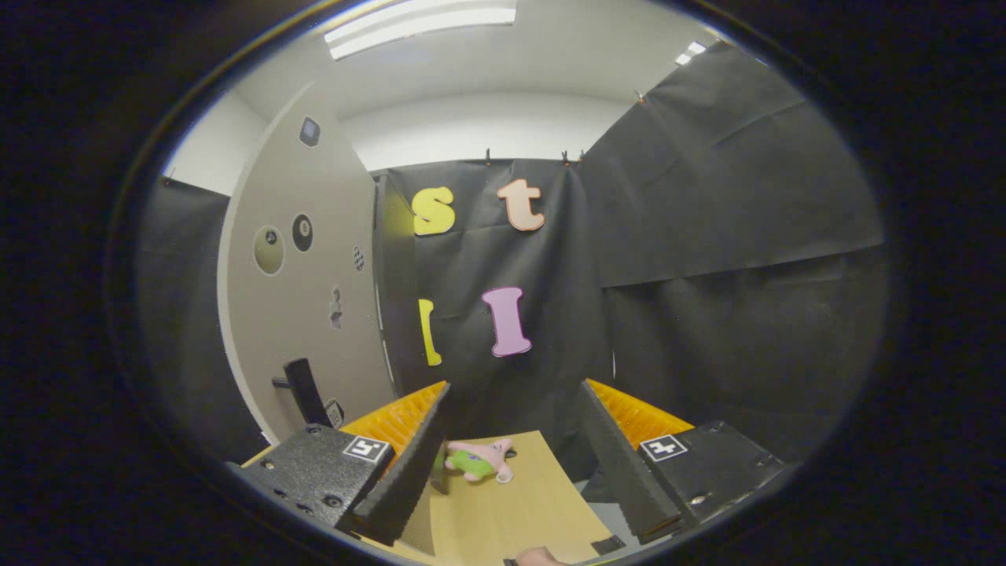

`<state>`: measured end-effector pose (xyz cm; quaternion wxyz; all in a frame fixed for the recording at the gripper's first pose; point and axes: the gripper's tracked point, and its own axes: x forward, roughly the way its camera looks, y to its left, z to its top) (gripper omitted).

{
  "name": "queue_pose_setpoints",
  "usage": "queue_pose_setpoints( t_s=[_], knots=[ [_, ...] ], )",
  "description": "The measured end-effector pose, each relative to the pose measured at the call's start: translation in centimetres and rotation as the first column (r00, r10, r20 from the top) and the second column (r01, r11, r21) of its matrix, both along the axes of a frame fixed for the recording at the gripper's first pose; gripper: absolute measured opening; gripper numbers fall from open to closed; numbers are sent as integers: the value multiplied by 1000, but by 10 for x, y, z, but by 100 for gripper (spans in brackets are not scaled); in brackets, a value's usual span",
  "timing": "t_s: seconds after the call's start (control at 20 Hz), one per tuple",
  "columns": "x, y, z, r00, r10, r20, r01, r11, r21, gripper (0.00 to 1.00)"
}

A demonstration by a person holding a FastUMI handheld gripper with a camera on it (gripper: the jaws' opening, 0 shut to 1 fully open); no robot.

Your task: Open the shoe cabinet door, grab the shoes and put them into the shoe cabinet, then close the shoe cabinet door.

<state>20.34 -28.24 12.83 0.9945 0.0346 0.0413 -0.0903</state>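
Standing tall off to the gripper's left is the shoe cabinet door [302, 267], a pale panel dotted with small stickers, its long axis upright and its face turned partly toward the fingers; whether it is ajar or flush I cannot tell from here. Low on that panel juts a dark handle [302, 391], also upright, sitting just beyond and to the left of the left finger. Below and ahead lies a tan wooden surface [511, 511], running away from the gripper between the fingers. On it, just ahead of the left finger, rests a small pink and green plush toy [479, 460]; I can make out no shoes from this angle. The gripper [515, 452] itself is spread wide, fingers well apart and holding nothing. As I judge it, the door is the first business, so the coming move turns on swinging left and slightly forward to bring the fingers either side of that upright handle.
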Motion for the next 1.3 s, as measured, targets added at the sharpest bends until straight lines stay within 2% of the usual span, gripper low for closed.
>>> queue_pose_setpoints(
  t_s=[0.2, 0.25, 0.4, 0.45, 0.5, 0.6, 0.75, 0.8, 0.85, 0.9, 1.15, 1.3],
  knots=[
    [17, 13, -20, 998, 60, 3, -60, 996, 63, 100],
    [20, 10, -19, 999, 45, 5, -45, 997, 57, 100],
    [19, -8, -25, 996, -87, -9, 87, 996, -20, 100],
    [22, -2, -30, 996, -90, -23, 89, 995, -52, 100],
    [26, 7, -36, 996, -79, -42, 76, 994, -73, 100],
    [36, 37, -49, 997, -2, -83, -5, 996, -87, 100],
    [45, 97, -56, 977, 186, -102, -194, 978, -71, 99],
    [38, 96, -50, 983, 166, -83, -175, 978, -113, 99],
    [33, 96, -44, 984, 160, -80, -171, 973, -153, 92],
    [33, 100, -44, 984, 159, -78, -171, 970, -174, 89],
    [33, 143, -57, 970, 206, -126, -219, 971, -97, 90],
    [35, 165, -57, 970, 211, -122, -223, 971, -89, 90]
  ],
)
